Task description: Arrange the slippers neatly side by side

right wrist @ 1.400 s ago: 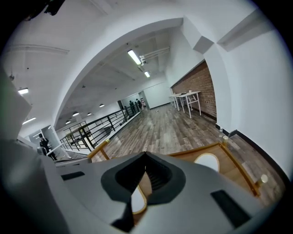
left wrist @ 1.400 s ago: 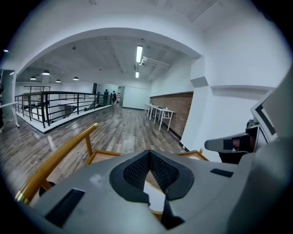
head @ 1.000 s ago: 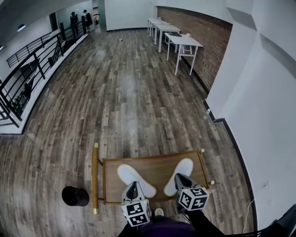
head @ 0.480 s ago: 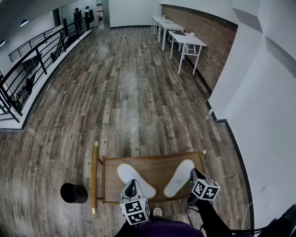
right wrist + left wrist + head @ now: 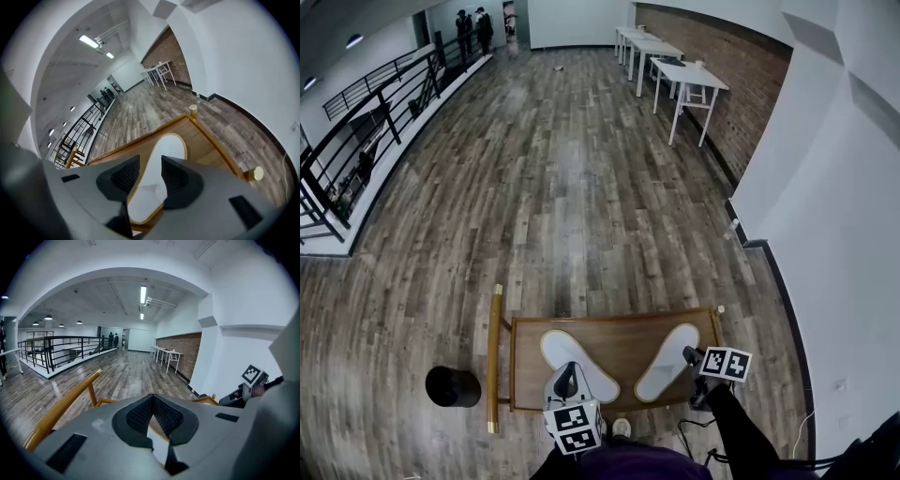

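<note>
1. Well, your left gripper (image 5: 152, 397) was closed, its dark jaw tips touching. It hung over the heel end of the left flat white slipper (image 5: 562, 352).
2. Your right gripper (image 5: 150, 171) had just been opening, and its jaws stood apart. The right flat white slipper (image 5: 667, 361) showed in the gap below them, and neither pad pressed on it.
3. Both slippers lay on the brown wooden cart top (image 5: 609, 322), inside its raised rim. Their heels were near you and close together without touching. Their toes splayed outward in a V, so they were not yet parallel.
4. You had a gold-coloured rail (image 5: 493, 356) along the cart's left side. A round black object (image 5: 453, 386) sat on the grey-brown plank floor (image 5: 562, 187) just beside that rail.
</note>
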Demonstrator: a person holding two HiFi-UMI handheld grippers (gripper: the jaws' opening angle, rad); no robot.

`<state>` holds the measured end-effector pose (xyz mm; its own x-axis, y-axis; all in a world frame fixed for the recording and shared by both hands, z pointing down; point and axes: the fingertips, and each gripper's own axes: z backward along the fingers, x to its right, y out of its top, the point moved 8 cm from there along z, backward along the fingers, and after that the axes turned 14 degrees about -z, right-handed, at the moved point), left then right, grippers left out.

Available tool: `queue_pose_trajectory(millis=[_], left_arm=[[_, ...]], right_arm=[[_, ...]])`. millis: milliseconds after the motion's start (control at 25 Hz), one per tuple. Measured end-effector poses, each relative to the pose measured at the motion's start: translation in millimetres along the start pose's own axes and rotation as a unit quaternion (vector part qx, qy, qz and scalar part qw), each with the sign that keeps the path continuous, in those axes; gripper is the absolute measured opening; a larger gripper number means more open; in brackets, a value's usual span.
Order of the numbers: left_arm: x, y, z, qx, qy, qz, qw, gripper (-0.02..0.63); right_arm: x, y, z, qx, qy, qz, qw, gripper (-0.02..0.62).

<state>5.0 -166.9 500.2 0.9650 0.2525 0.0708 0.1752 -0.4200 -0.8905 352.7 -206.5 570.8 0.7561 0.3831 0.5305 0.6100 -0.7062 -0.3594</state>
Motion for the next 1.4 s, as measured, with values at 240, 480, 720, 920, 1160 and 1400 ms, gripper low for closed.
queue_pose_trajectory(millis=[240,480,720,920,1160,1400], left_arm=[[-4,0,-1,-0.005,0.005,-0.002,1.0000,0.000],[-7,-2,-1,-0.009,0.009,-0.005,0.9999,0.000],[-11,-4,-1,-0.015,0.017,-0.005,0.9997,0.000],[-13,-3,-2,-0.015,0.020,-0.004,0.9997,0.000],[-11,-1,-2,-0.013,0.022,0.001,0.9997,0.000],[-11,-2,2,-0.013,0.023,0.005,0.9997,0.000]], right_arm=[[8,-5,-23,-0.056,-0.040,-0.012,0.998,0.121],[14,-2,-38,-0.084,-0.084,0.009,0.993,0.120],[17,-10,-51,-0.135,-0.092,0.022,0.986,0.118],[16,-14,-50,-0.143,-0.112,0.060,0.981,0.018],[-5,-6,-45,-0.158,-0.082,0.121,0.977,0.014],[-46,-6,-44,-0.197,-0.018,0.195,0.961,0.014]])
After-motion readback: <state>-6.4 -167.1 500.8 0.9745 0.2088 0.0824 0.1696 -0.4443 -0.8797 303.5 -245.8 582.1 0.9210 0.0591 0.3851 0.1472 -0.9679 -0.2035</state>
